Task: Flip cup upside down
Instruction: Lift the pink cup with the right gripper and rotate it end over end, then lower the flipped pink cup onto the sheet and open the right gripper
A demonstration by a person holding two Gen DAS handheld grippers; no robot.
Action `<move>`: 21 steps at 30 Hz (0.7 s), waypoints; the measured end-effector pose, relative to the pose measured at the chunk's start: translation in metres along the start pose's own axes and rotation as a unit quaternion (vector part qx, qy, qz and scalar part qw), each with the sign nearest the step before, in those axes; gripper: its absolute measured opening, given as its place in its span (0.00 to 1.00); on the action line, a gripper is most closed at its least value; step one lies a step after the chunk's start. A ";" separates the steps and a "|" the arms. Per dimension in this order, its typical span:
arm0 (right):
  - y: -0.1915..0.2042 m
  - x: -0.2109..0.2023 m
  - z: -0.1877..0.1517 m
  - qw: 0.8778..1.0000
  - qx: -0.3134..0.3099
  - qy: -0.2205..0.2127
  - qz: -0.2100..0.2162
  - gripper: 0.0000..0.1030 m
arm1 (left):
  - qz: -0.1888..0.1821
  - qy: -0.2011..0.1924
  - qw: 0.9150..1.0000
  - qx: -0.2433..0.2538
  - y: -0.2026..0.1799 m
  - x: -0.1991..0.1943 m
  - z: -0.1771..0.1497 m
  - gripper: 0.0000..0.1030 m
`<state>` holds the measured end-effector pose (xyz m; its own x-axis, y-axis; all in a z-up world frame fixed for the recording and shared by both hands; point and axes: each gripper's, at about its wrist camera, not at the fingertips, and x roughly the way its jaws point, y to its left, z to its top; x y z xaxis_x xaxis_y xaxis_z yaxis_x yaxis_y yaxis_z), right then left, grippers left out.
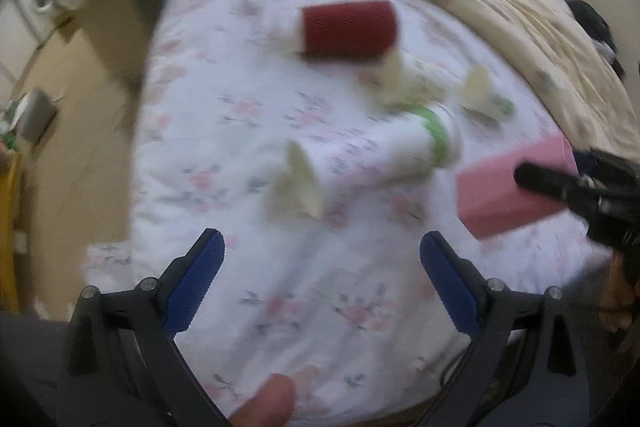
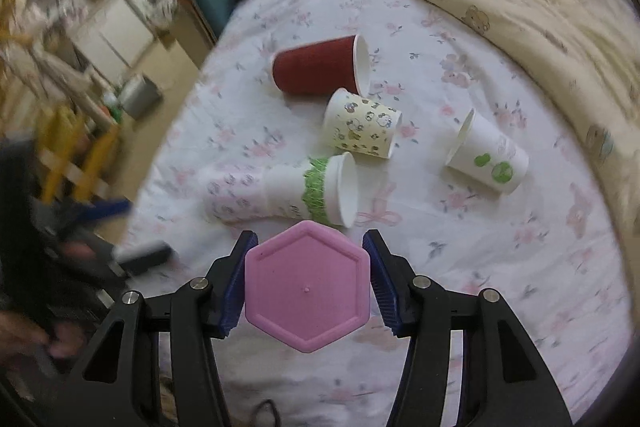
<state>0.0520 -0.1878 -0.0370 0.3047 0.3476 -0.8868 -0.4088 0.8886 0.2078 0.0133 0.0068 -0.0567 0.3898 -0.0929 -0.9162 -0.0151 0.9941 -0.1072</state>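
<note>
Right wrist view: a pink hexagonal cup (image 2: 306, 286) is seen gripped between the two blue pads of the right gripper (image 2: 307, 281), its flat base turned toward the camera, held over the floral bedsheet (image 2: 500, 267). Just beyond it, four paper cups are seen lying on their sides: a green-banded cup (image 2: 316, 191), a cartoon-print cup (image 2: 362, 125), a red cup (image 2: 320, 67) and a green-dotted cup (image 2: 486, 157). The left gripper (image 1: 322, 281) is held spread wide with nothing between its pads. A slip is judged possible, since smooth angled faces are pinched; on soft bedding the inverted cup could also tip, or the green-banded cup be knocked.
</note>
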 end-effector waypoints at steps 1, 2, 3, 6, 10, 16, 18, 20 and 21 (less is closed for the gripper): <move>0.003 0.006 0.001 1.000 -0.010 0.004 -0.005 0.55 | 0.006 -0.006 1.000 -0.001 0.002 -0.002 0.001 0.94; 0.005 0.010 0.001 1.000 -0.016 0.003 -0.006 0.55 | 0.014 -0.013 1.000 -0.001 0.005 -0.005 0.001 0.94; 0.009 0.015 0.002 1.000 -0.028 0.002 -0.008 0.55 | 0.020 -0.018 1.000 -0.001 0.007 -0.008 0.001 0.94; 0.020 0.034 0.002 0.998 -0.050 0.022 -0.015 0.55 | 0.025 -0.015 1.000 -0.011 0.016 -0.010 0.000 0.98; 0.037 0.061 0.002 0.995 -0.087 0.043 -0.035 0.55 | 0.025 -0.015 0.999 -0.019 0.022 -0.011 0.001 1.00; 0.053 0.080 0.003 0.987 -0.133 0.046 -0.076 0.55 | 0.025 -0.014 0.999 -0.024 0.024 -0.013 0.002 1.00; 0.052 0.082 0.003 0.988 -0.126 0.049 -0.075 0.55 | 0.025 -0.014 0.999 -0.024 0.023 -0.013 0.002 1.00; 0.050 0.083 0.004 0.989 -0.121 0.049 -0.074 0.55 | 0.029 -0.017 0.999 -0.028 0.024 -0.013 0.003 1.00; 0.048 0.084 0.006 0.989 -0.116 0.049 -0.073 0.55 | 0.027 -0.017 0.999 -0.028 0.024 -0.013 0.004 1.00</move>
<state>0.0625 -0.1141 -0.0987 0.2937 0.1803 -0.9387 -0.5567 0.8306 -0.0146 0.0110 0.0316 -0.0456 0.4178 -0.0364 -0.9078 -0.0878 0.9929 -0.0802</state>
